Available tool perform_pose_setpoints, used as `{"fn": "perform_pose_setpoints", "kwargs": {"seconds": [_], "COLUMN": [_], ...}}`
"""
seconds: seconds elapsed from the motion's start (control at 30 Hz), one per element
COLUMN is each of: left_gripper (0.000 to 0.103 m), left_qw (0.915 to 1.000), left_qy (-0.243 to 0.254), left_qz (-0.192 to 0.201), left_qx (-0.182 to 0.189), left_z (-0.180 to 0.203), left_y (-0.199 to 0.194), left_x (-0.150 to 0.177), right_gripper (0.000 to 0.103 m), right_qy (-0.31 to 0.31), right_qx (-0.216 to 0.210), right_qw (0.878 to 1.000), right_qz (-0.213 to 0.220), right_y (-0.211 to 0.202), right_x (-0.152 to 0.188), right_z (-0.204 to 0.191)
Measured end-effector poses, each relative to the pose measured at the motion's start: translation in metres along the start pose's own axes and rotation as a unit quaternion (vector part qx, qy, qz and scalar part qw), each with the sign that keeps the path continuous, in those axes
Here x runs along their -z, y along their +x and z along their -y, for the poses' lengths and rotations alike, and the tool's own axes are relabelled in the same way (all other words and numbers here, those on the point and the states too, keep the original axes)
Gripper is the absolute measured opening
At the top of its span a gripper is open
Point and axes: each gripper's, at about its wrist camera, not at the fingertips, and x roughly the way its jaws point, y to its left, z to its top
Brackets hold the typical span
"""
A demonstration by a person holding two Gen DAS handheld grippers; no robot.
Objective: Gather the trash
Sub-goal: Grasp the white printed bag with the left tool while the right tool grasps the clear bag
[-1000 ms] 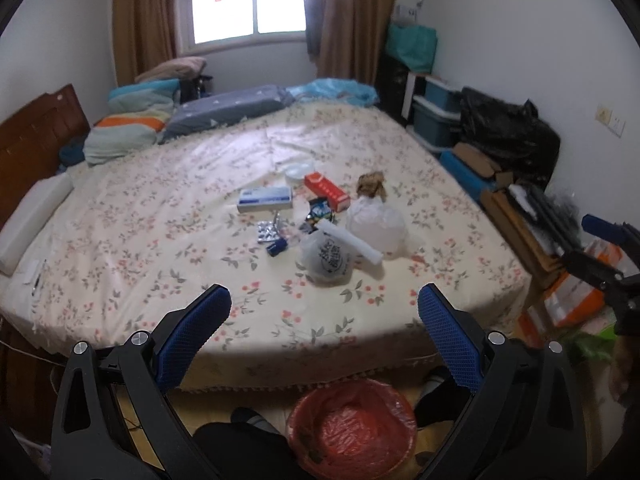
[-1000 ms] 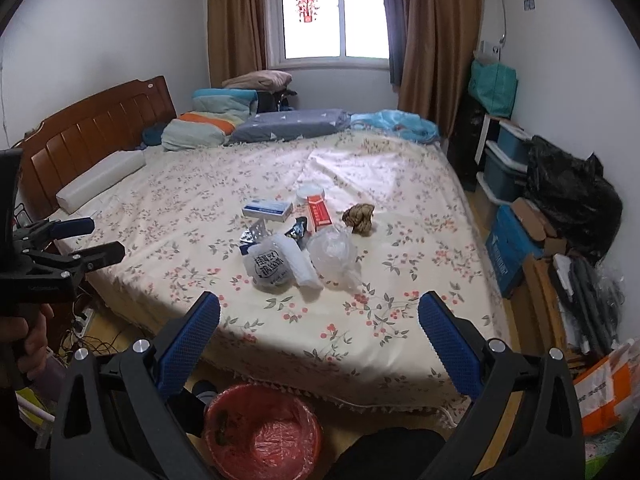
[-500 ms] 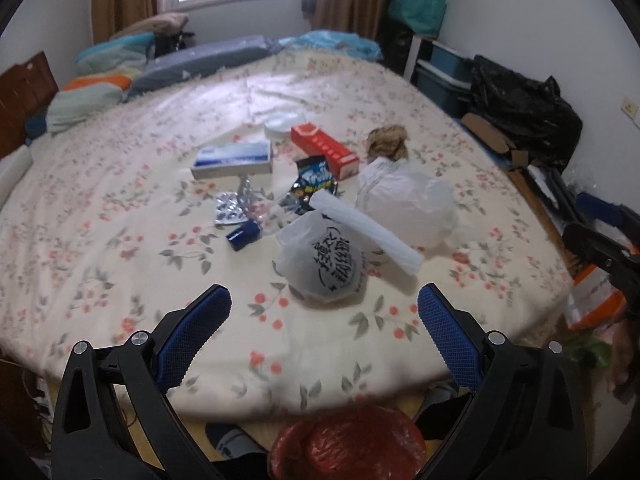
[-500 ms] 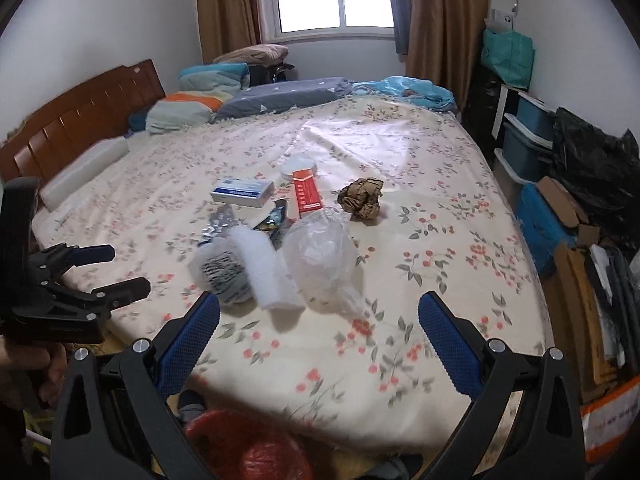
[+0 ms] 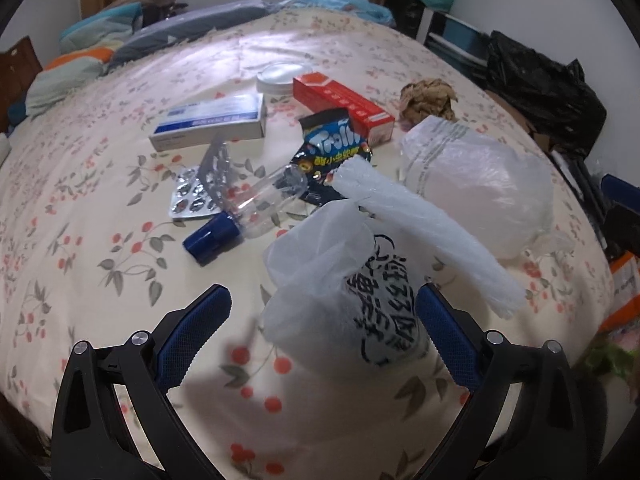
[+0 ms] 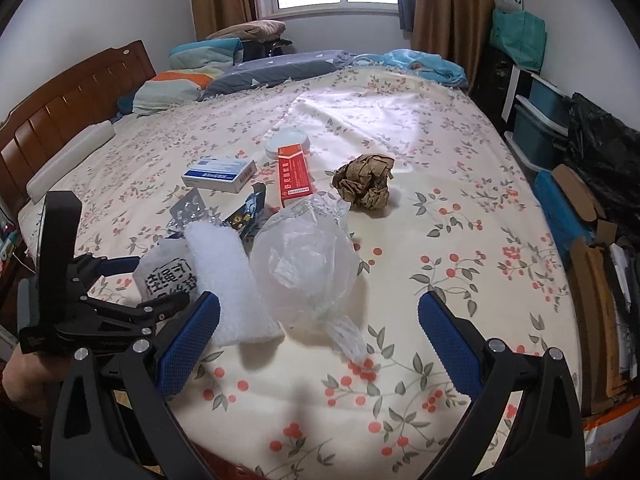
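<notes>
Trash lies in a pile on the floral bedspread (image 5: 80, 240). My left gripper (image 5: 322, 330) is open, its fingers on either side of a white printed plastic bag (image 5: 352, 280), apart from it. A white foam roll (image 5: 424, 232) leans on that bag. Behind lie a clear plastic bag (image 5: 480, 184), a clear bottle with a blue cap (image 5: 256, 208), blister packs (image 5: 196, 192), a candy wrapper (image 5: 332, 144), a red box (image 5: 344, 100), a white-blue box (image 5: 212, 120) and crumpled brown paper (image 5: 428, 100). My right gripper (image 6: 318, 336) is open over the bed edge, just before the clear bag (image 6: 308, 264).
A round white lid (image 6: 288, 142) lies behind the red box (image 6: 294, 176). Pillows (image 6: 180, 88) and a wooden headboard (image 6: 52, 120) are at the far left. Black bags (image 6: 604, 152), bins and cardboard (image 6: 592, 264) line the right wall.
Both grippers have moved forward and down toward the trash pile. The left one now brackets the printed bag. The red bin has dropped out of view.
</notes>
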Motion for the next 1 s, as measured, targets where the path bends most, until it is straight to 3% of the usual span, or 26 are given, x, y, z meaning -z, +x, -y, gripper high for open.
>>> {"fn": "perform_pose_setpoints", "kwargs": {"seconds": [0.2,0.87,1.0], "left_gripper": [0.097,0.096,0.09], "left_qw": [0.9996,0.9985,0.9975], "left_qy": [-0.008,-0.01,-0.015], "left_qz": [0.0,-0.009,-0.006], "left_qx": [0.026,0.052,0.069], "left_z": [0.0,-0.003,-0.003], "left_y": [0.017,0.035,0.039], "left_x": [-0.004,-0.004,-0.003], "right_gripper": [0.098,0.092,0.078], "right_qy": [-0.001,-0.008,-0.007], "right_qx": [-0.005,-0.019,-0.033], "right_qw": [1.0,0.998,0.996], "right_qz": [-0.01,-0.063,-0.079], "right_y": [0.02,0.127,0.138], "right_x": [-0.002,-0.028,-0.027], "right_z": [0.003,-0.002,-0.002]}}
